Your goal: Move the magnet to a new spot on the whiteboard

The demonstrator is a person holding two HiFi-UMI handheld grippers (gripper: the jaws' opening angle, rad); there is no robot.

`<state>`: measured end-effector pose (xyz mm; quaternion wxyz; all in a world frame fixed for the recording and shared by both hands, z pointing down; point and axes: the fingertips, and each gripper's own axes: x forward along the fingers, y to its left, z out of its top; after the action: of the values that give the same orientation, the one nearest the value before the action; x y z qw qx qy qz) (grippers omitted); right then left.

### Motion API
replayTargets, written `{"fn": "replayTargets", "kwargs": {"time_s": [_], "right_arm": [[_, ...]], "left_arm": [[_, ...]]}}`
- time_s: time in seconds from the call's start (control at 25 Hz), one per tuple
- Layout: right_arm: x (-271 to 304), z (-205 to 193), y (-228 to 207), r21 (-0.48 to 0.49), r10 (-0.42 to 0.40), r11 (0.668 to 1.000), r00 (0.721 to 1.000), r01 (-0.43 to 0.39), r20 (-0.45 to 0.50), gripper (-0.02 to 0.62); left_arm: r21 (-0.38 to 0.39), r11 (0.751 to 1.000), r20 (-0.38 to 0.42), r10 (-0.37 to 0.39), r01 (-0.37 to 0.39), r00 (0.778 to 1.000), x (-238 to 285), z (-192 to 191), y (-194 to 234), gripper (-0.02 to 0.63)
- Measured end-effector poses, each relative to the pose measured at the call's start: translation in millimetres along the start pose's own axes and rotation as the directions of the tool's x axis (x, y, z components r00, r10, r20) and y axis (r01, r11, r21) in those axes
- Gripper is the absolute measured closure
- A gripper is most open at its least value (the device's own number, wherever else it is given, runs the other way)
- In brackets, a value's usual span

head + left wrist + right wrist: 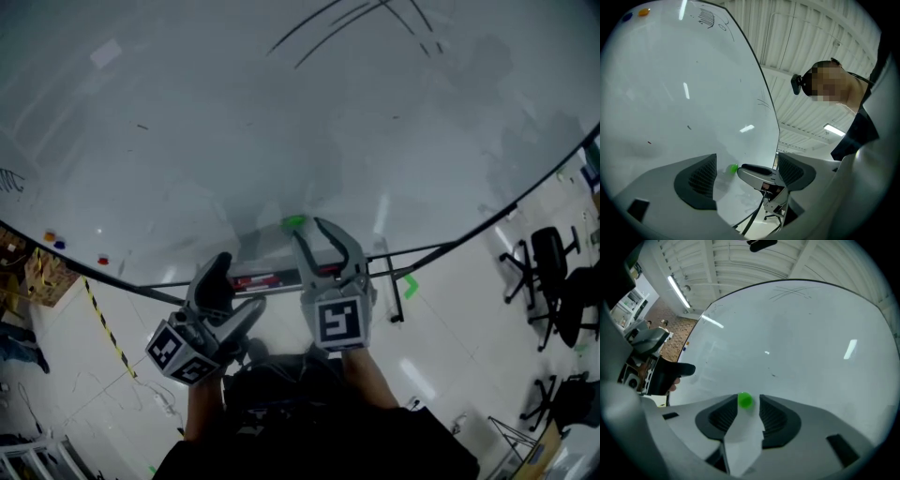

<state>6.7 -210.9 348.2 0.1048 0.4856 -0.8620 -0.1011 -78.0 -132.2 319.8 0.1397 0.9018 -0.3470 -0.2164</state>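
A small green magnet (294,222) sticks to the whiteboard (281,112) low down, near its bottom rail. My right gripper (310,230) reaches up to the board with its tips at the magnet. In the right gripper view the magnet (745,400) lies between the two jaws, close against the left one, with a gap to the right one; the gripper (745,405) is open. My left gripper (241,281) hangs lower and to the left, below the rail. Its jaws stand wide apart and hold nothing (746,174). From there I see the magnet (733,168) beside a right gripper finger (757,172).
Orange (49,235), blue (60,245) and red (102,260) magnets sit at the board's lower left. A marker tray (258,280) runs under the rail. Pen strokes (356,19) cross the board's top. Office chairs (553,272) stand on the floor at right; striped tape (103,328) runs at left.
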Motion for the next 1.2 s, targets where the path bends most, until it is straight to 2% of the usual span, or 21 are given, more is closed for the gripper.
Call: {"fn": "replayTargets", "kwargs": {"time_s": [0.4,0.72,0.92,1.04,1.2], "right_arm": [[18,-4,5,-0.108,-0.151,0.984,0.987,0.144,-0.058,0.419],[21,-5,5,-0.221,-0.289,0.937,0.956,0.272,-0.051,0.423],[20,-3,2,-0.153,-0.276,0.952,0.96,0.267,-0.041,0.445],[19,-4,2,-0.084,-0.239,0.968,0.97,0.235,-0.041,0.445],[16,-5,0,-0.001,-0.183,0.983,0.982,0.184,-0.05,0.445]], "left_arm": [[-0.061,0.993,-0.032,-0.103,0.101,0.994,-4,1,18,0.201],[-0.04,0.995,-0.041,-0.096,0.094,0.995,-10,6,26,0.2],[-0.049,0.994,-0.058,-0.1,0.097,0.993,-14,3,28,0.201],[-0.06,0.993,-0.071,-0.109,0.104,0.992,-17,-1,28,0.201],[-0.043,0.994,-0.048,-0.101,0.099,0.994,-9,4,25,0.201]]}}
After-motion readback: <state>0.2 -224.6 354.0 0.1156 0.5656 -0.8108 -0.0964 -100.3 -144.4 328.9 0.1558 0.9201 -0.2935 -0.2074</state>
